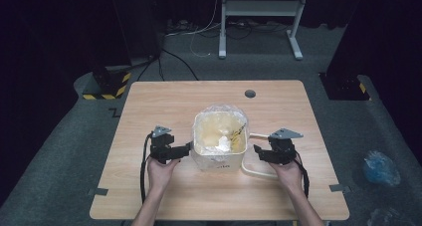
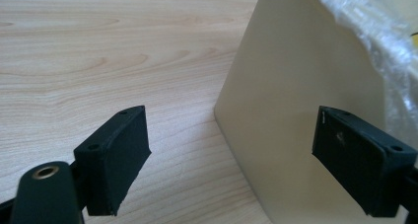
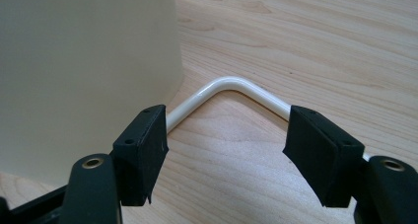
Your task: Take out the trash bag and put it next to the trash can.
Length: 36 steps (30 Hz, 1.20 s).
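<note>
Jaws of left gripper spread wide, nothing between them; in left gripper view one jaw over bare wood, other in front of bin wall. Jaws of right gripper also apart, grasping nothing; in right gripper view white handle lies on wood beyond them, bent at corner. Cream bin stands upright near middle of wooden table, clear plastic liner folded over rim. Grippers just beside bin, one at each side. Round hole in table farther back.
</note>
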{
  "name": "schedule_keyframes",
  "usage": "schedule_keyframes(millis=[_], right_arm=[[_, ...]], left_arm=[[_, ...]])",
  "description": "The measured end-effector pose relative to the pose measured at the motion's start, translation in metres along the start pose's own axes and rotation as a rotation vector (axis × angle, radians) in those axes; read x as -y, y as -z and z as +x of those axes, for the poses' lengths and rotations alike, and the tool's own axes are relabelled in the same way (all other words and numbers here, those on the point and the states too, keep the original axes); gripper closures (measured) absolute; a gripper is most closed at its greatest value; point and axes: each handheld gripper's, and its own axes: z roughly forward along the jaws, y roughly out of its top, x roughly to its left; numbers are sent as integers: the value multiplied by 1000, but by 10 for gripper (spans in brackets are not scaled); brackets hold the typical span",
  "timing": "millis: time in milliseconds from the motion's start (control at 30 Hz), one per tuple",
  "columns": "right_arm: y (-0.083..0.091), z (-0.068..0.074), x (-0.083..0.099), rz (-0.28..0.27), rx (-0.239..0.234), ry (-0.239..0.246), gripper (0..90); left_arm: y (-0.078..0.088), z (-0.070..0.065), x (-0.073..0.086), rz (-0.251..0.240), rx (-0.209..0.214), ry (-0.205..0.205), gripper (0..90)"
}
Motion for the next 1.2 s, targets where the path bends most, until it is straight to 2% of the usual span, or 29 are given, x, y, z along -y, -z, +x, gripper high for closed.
schedule_keyframes(millis=[200, 333, 733, 900, 933, 1133, 1200], right_arm=[[1, 4, -5, -7, -7, -1, 325], [2, 5, -7, -10, -11, -1, 328], [10, 6, -19, -32, -12, -11, 329], [12, 5, -22, -32, -13, -16, 329], [12, 5, -23, -34, -12, -15, 329], [15, 5, -28, -40, -12, -14, 330], [15, 6, -29, -39, -13, -14, 330]], left_arm=[[6, -8, -11, -16, -3, -22, 144], [8, -8, -15, -11, -4, -15, 145], [15, -14, -27, -18, -19, -34, 144], [16, -16, -34, 0, -24, -30, 139], [17, -16, -35, 7, -31, -44, 141], [18, -18, -39, 11, -15, -44, 140], [19, -19, -40, 15, -13, -57, 141]])
